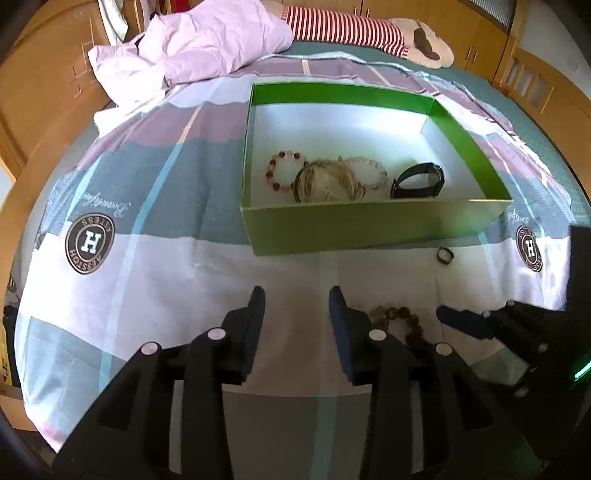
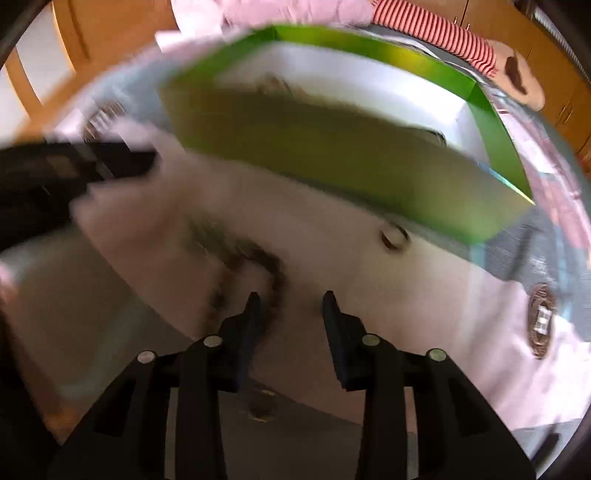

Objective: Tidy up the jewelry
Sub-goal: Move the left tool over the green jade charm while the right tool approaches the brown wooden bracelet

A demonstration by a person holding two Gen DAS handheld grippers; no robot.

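Observation:
A green box (image 1: 369,225) with a white inside stands on the bed. It holds a pink bead bracelet (image 1: 282,170), a clear bangle (image 1: 325,181), a pale bead bracelet (image 1: 369,170) and a black watch band (image 1: 419,181). A dark ring (image 1: 444,254) lies on the sheet in front of the box. A brown bead bracelet (image 1: 400,319) lies by my left gripper's right finger. My left gripper (image 1: 296,295) is open and empty. My right gripper (image 2: 291,299) is open just over the brown bracelet (image 2: 255,269), in a blurred view; the ring (image 2: 394,236) and box (image 2: 332,155) also show there.
The bed has a striped pink, grey and white sheet (image 1: 147,258) with round H logos. A crumpled pink quilt (image 1: 192,48) and a striped plush toy (image 1: 354,27) lie beyond the box. Wooden cabinets (image 1: 37,92) surround the bed.

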